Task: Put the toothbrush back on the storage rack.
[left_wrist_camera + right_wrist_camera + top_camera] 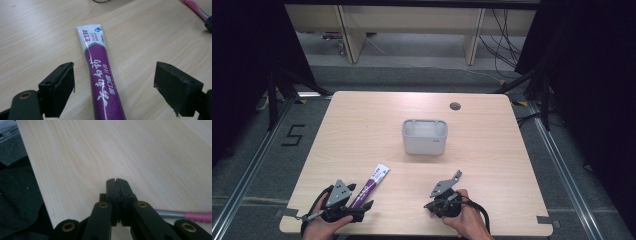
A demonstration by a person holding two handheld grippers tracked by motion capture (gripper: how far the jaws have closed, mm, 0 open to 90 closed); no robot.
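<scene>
A purple and white toothpaste tube point(373, 184) point(100, 75) lies flat on the wooden table point(362, 125) at the near left. My left gripper point(358, 196) point(113, 85) is open, with one jaw on each side of the tube and neither pad touching it. Near the front edge, my right gripper point(432, 206) point(116, 181) is shut, its jaws pressed together with nothing between the tips. A pink and grey toothbrush point(185, 215) point(197, 10) lies on the table by the right gripper, partly hidden under its linkage.
A white open-topped container point(424, 136) stands in the middle of the table. A round cable hole point(455, 106) sits near the far edge. In the right gripper view, the table's edge point(37, 182) runs down the left, with dark cloth beyond it.
</scene>
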